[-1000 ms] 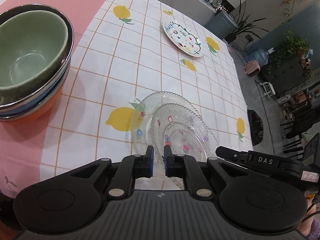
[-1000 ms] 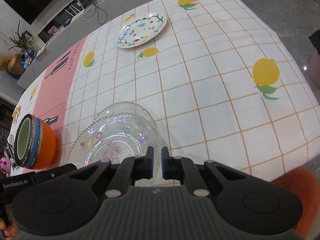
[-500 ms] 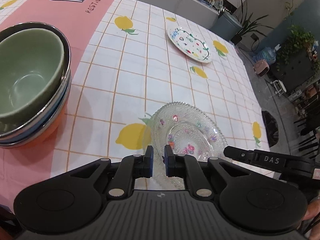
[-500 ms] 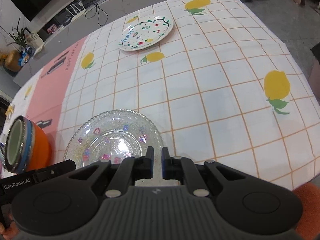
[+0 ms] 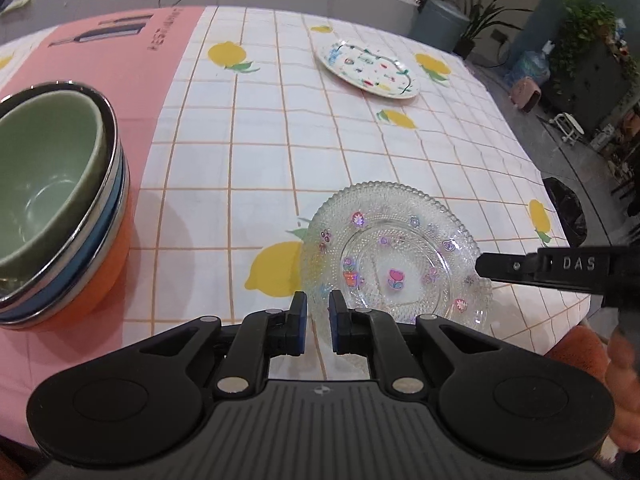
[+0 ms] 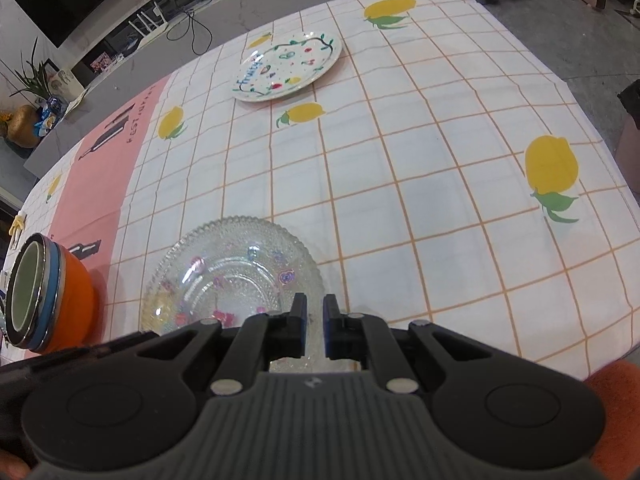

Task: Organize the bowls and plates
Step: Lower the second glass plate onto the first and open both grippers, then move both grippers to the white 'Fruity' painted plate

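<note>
A clear beaded glass plate (image 5: 396, 240) with small coloured flowers lies on the lemon tablecloth near the front edge, on a second glass plate that hardly shows apart from it. My left gripper (image 5: 317, 320) is shut on its near-left rim. My right gripper (image 6: 315, 320) straddles the near-right rim of the glass plate (image 6: 232, 264); its jaws are opening, with the rim still between the pads. A stack of bowls (image 5: 60, 200), green inside steel, blue and orange, stands at the left. A white painted plate (image 5: 368, 68) lies far across the table.
The right tool's black body (image 5: 560, 268) reaches over the plate's right side. The bowl stack (image 6: 44, 296) and the painted plate (image 6: 288, 64) also show in the right wrist view. An orange seat (image 6: 612, 400) sits below the table's front edge.
The upper glass plate, held offset above the lower one, has come down and now lies centred on it. The left gripper has rolled and now looks at the table more level.
</note>
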Demonstrator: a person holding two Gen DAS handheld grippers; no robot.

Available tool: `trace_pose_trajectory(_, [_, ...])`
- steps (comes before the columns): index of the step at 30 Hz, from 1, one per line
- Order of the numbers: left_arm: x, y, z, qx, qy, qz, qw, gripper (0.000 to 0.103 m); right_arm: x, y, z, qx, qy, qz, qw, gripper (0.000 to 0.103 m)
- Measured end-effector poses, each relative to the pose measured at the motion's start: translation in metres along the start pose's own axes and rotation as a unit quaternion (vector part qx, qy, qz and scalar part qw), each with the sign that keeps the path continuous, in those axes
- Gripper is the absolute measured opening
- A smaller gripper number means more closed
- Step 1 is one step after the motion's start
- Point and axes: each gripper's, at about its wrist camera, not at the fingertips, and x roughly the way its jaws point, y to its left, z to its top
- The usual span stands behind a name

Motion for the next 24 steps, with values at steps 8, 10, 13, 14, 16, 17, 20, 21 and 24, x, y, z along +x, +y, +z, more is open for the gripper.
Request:
trace_pose_trajectory(8, [-0.016, 0.007, 0.004, -0.013, -0.025, -0.003, 0.9996, 0.016, -0.009, 0.004, 0.001, -0.003, -0.019, -0.002, 1.0, 0.026])
trace_pose_trajectory(10, [-0.018, 0.006, 0.006, -0.014, -0.027, -0.007, 0.9995, 0.018, -0.009, 0.003, 0.001, 0.001, -0.018, -0.004, 1.0, 0.029])
trace_pose_trajectory(13, [-0.023, 0.003, 0.011, -0.012, -0.03, -0.012, 0.9994, 0.026, -0.008, 0.003, 0.0, 0.004, -0.014, -0.006, 1.0, 0.034])
trace_pose_trajectory(14, [-0.023, 0.003, 0.013, -0.013, -0.029, -0.016, 0.9993, 0.029, -0.009, 0.004, -0.001, 0.003, -0.013, -0.008, 1.0, 0.035])
trace_pose_trajectory(16, [-0.024, 0.002, 0.019, -0.017, -0.028, -0.021, 0.9992, 0.031, -0.01, 0.007, 0.0, 0.0, -0.014, -0.01, 1.0, 0.037])
trace_pose_trajectory(17, [-0.025, 0.001, 0.022, -0.017, -0.028, -0.021, 0.9993, 0.031, -0.012, 0.008, 0.001, -0.002, -0.016, -0.01, 1.0, 0.038])
trace_pose_trajectory(20, [-0.026, -0.002, 0.034, -0.018, -0.03, -0.018, 0.9992, 0.031, -0.016, 0.013, 0.005, -0.008, -0.025, -0.011, 1.0, 0.039])
trace_pose_trajectory(21, [-0.026, -0.004, 0.038, -0.018, -0.031, -0.018, 0.9992, 0.032, -0.017, 0.014, 0.007, -0.011, -0.028, -0.012, 0.999, 0.04])
trace_pose_trajectory(24, [-0.026, -0.008, 0.05, -0.021, -0.035, -0.021, 0.9989, 0.034, -0.017, 0.019, 0.014, -0.018, -0.032, -0.013, 0.999, 0.04])
